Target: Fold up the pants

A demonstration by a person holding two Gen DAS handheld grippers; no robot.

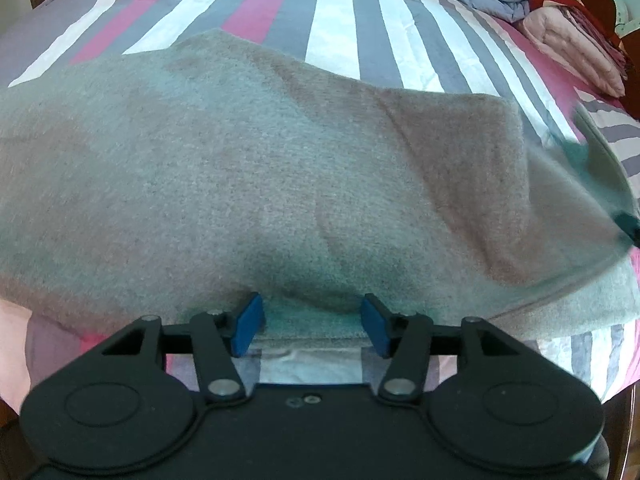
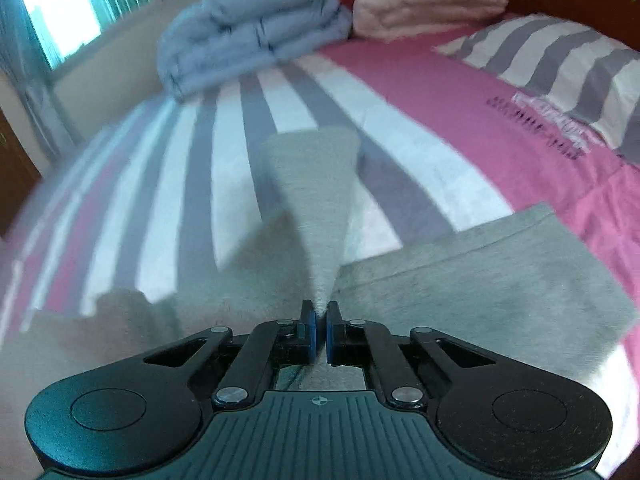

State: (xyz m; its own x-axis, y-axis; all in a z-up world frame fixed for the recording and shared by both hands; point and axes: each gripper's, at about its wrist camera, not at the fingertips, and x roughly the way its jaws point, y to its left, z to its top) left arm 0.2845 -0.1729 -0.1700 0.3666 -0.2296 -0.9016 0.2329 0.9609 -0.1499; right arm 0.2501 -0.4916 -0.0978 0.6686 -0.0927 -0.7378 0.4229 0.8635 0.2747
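Striped bedding in grey, white and pink (image 1: pixel 332 40) covers a bed that fills both views, with a folded pale blue quilt (image 2: pixel 256 28) and a stack of folded pink blankets (image 2: pixel 424 4) at the far end, beside a grey-and-white striped pillow (image 2: pixel 560 64).

Spread across the near part of the bed lie the soft grey knit pants (image 1: pixel 256 176), already doubled over so that one thick layer rests on another.

From the left wrist camera, the left gripper (image 1: pixel 310 326) is seen with its blue-padded fingers spread apart at the near edge of the pants. Fabric bulges between and above the pads, yet nothing is pinched.

From the right wrist camera, the right gripper (image 2: pixel 320 330) is seen clenched on a fold of the grey pants (image 2: pixel 316 184). The pinched cloth rises from the pads as a taut wedge reaching away over the bed. This view is blurred.

Judging by this, a fold is under way: the right side is carrying a held edge across while the left side waits at the near hem. The next move probably calls for laying the lifted part squarely over the rest, edges matched, then letting go. The left gripper may need to steady the lower layer so it does not drag.
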